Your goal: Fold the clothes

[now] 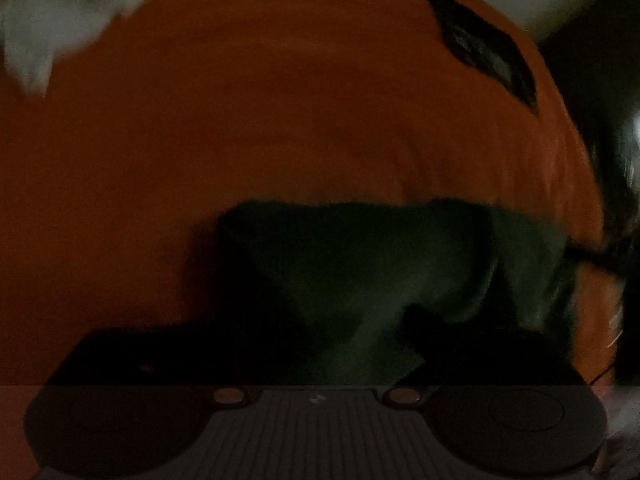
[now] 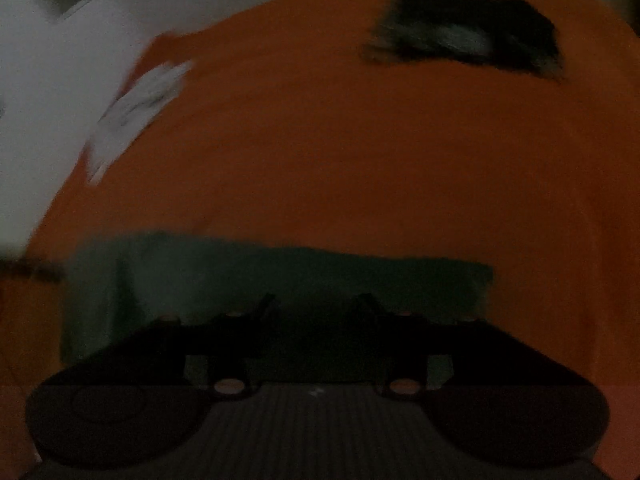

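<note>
Through your left wrist camera, the left hand-held gripper (image 1: 320,344) points down at a dark green garment (image 1: 360,264) that lies on an orange cloth (image 1: 240,128). Its jaws stand wide apart: one black finger (image 1: 132,354) sits far off on the left of the view, the other (image 1: 472,344) on the right, and the green fabric fills the gap between them without either pad pressing on it. The garment's far edge runs straight across just ahead of the fingers. Further ahead and to the right of the gripper, a dark rectangular patch (image 1: 484,44) with a pale centre lies on the orange cloth; you cannot tell what it is. Ahead and to the left, a crumpled white piece (image 1: 52,20) shows at the cloth's edge. The picture is dim and blurred.

Through your right wrist camera, the right hand-held gripper (image 2: 316,312) also points down over the same green garment (image 2: 280,272). Its two dark fingertips (image 2: 264,306) stand partly apart, with green fabric visible in the gap and under them; neither tip is clearly clamped on the cloth. The garment spreads ahead of the gripper and off to its left, on the orange cloth (image 2: 320,152). The dark patch (image 2: 464,38) lies far ahead to the right, the white piece (image 2: 132,108) ahead to the left, beside a pale surface (image 2: 60,92).
</note>
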`<state>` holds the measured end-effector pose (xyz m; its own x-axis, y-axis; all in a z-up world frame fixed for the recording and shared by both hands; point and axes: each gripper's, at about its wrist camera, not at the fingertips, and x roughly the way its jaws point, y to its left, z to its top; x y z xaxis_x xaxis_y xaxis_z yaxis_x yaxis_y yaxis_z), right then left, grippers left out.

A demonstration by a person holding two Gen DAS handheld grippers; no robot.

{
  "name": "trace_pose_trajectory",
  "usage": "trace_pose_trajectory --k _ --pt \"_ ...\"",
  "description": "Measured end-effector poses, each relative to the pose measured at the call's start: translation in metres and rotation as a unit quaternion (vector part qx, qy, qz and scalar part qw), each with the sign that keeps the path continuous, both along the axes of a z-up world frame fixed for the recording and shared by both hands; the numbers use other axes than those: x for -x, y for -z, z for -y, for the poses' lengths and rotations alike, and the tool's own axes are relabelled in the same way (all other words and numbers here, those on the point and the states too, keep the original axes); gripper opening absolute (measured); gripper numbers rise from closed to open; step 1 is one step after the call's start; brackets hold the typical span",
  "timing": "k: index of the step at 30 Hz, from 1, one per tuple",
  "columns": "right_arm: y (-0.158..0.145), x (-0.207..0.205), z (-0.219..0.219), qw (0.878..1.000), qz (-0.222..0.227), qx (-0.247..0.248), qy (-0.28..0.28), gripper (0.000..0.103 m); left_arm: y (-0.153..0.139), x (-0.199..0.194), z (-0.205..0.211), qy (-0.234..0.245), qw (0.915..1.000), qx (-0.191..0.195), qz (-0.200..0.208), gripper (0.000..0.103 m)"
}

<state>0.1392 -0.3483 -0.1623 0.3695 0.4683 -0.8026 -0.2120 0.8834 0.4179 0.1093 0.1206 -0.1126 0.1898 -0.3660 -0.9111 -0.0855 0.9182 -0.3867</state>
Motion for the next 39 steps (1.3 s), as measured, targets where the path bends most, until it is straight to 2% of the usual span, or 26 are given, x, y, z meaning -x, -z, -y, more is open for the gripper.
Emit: trace_pose_trajectory --k 1,2,3,5,6,8,9,10,11,12,16,18,19,21,22,23,25,26,27,28,29,31,33,36,37,39 --pt "0.001 0.002 0.005 1.0 -0.008 -0.013 0.021 0.051 0.009 -0.002 -0.002 -0.021 0.9992 0.031 -0.012 0.094" --pt "0.002 0.004 0.01 0.999 -0.014 -0.023 0.041 0.055 0.017 0.0 -0.002 -0.039 0.9978 0.053 -0.004 0.094" --pt "0.001 0.007 0.013 0.998 -0.008 -0.018 0.052 0.065 0.021 0.0 -0.004 -0.052 0.9964 0.065 0.009 0.094" --pt "-0.002 0.013 0.027 0.996 0.003 0.016 0.085 0.069 0.035 -0.001 -0.013 -0.08 0.9931 0.08 0.032 0.085" --pt "-0.004 0.016 0.039 0.993 0.004 0.013 0.115 0.073 0.042 0.001 -0.02 -0.102 0.9897 0.09 0.044 0.08" --pt "0.008 0.017 0.058 0.986 -0.019 -0.039 0.163 0.076 0.058 0.007 -0.033 -0.13 0.9818 0.124 0.063 0.048" --pt "0.019 0.013 0.059 0.984 -0.041 -0.067 0.163 0.074 0.062 0.012 -0.038 -0.136 0.9778 0.14 0.076 0.041" --pt "0.03 0.009 0.059 0.98 -0.06 -0.091 0.164 0.053 0.064 0.017 -0.042 -0.139 0.9747 0.151 0.089 0.029" --pt "0.035 0.009 0.055 0.978 -0.068 -0.095 0.172 0.027 0.066 0.022 -0.044 -0.142 0.9718 0.16 0.099 0.022" --pt "0.039 0.01 0.051 0.976 -0.073 -0.097 0.18 0.016 0.069 0.026 -0.044 -0.148 0.9701 0.163 0.102 0.02" --pt "-0.003 0.03 0.023 0.985 0.0 -0.001 0.172 0.014 0.066 0.042 -0.053 -0.173 0.9664 0.171 0.083 0.016" --pt "-0.011 0.03 0.02 0.982 0.013 0.014 0.186 0.017 0.058 0.047 -0.061 -0.177 0.9675 0.166 0.071 0.017" --pt "-0.009 0.031 0.02 0.981 0.01 0.016 0.194 0.019 0.053 0.046 -0.063 -0.178 0.97 0.149 0.074 0.021" --pt "0.004 0.031 0.014 0.978 -0.001 0.062 0.199 0.041 0.048 0.047 -0.06 -0.18 0.9757 0.093 0.082 0.047" --pt "0.011 0.033 0.013 0.979 0.0 0.074 0.189 0.056 0.047 0.047 -0.057 -0.182 0.9776 0.06 0.087 0.067" --pt "0.013 0.038 0.015 0.98 0.005 0.076 0.185 0.061 0.045 0.051 -0.055 -0.183 0.9781 0.037 0.092 0.071" --pt "0.005 0.064 0.027 0.982 0.053 0.04 0.174 0.062 0.04 0.077 -0.056 -0.187 0.9761 0.037 0.105 0.069" --pt "0.0 0.083 0.043 0.983 0.08 0.028 0.163 0.064 0.037 0.095 -0.055 -0.192 0.9741 0.041 0.112 0.073" --pt "-0.007 0.102 0.049 0.983 0.097 0.024 0.155 0.071 0.036 0.113 -0.054 -0.197 0.9726 0.041 0.116 0.076" --pt "-0.011 0.126 0.057 0.983 0.099 0.016 0.151 0.08 0.036 0.131 -0.053 -0.204 0.9722 0.036 0.11 0.084" --pt "-0.011 0.147 0.066 0.984 0.088 -0.006 0.154 0.083 0.038 0.148 -0.05 -0.206 0.9723 0.032 0.105 0.086" --pt "-0.003 0.184 0.081 0.982 0.062 -0.065 0.166 0.083 0.044 0.17 -0.04 -0.196 0.9753 0.026 0.099 0.086" --pt "0.012 0.224 0.089 0.97 0.034 -0.138 0.197 0.077 0.05 0.186 -0.031 -0.202 0.9758 0.024 0.08 0.083" --pt "0.034 0.275 0.071 0.949 -0.002 -0.21 0.234 0.076 0.054 0.228 -0.005 -0.226 0.9636 0.11 0.092 0.083" --pt "0.042 0.285 0.058 0.948 -0.025 -0.227 0.223 0.076 0.054 0.238 0.01 -0.22 0.9622 0.123 0.104 0.084" --pt "0.049 0.297 0.028 0.946 -0.057 -0.251 0.197 0.076 0.057 0.245 0.033 -0.208 0.9625 0.133 0.113 0.093"
